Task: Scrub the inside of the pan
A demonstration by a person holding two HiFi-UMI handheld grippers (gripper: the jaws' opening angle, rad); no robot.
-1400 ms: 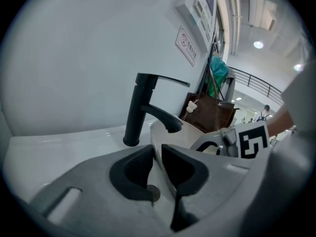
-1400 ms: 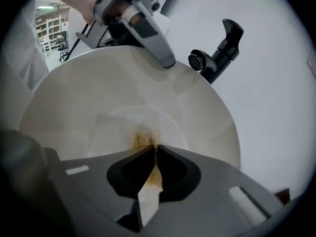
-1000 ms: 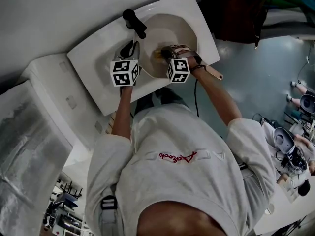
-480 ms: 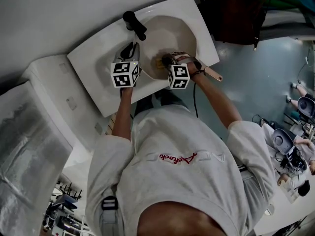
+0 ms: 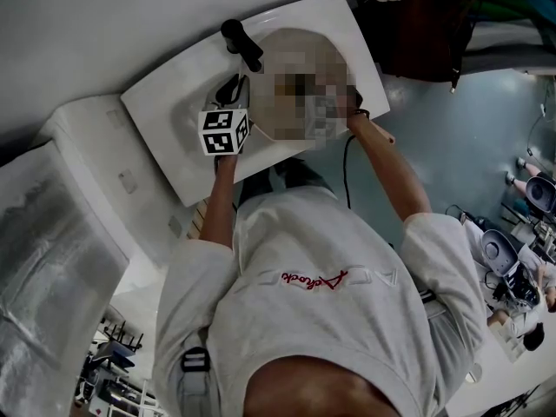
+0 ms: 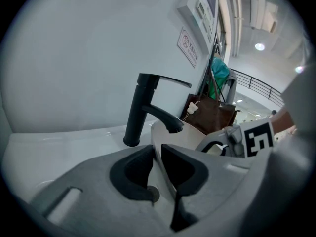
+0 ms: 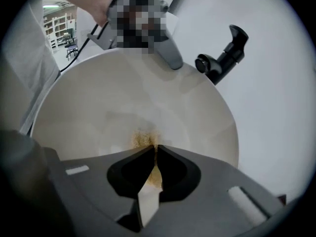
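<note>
Left gripper (image 6: 157, 149) clamps the pan (image 7: 123, 98) rim, upper frame, apparently steadying it in the sink (image 5: 165, 120). Right gripper (image 7: 155, 151) jaws pinch a yellowish scrub pad (image 7: 142, 139) against the pan floor, centre frame.

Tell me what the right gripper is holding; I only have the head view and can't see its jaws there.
Observer: The right gripper is shut on a thin tan pad, tips low inside the pan.
Operator: And the left one's jaws?
Observer: The left gripper clamps the pan's thin rim, faucet just beyond.
Operator: How does the pan's inside look?
Observer: Cream and mostly plain; the only brown speckling sits right at the pad's tip.
</note>
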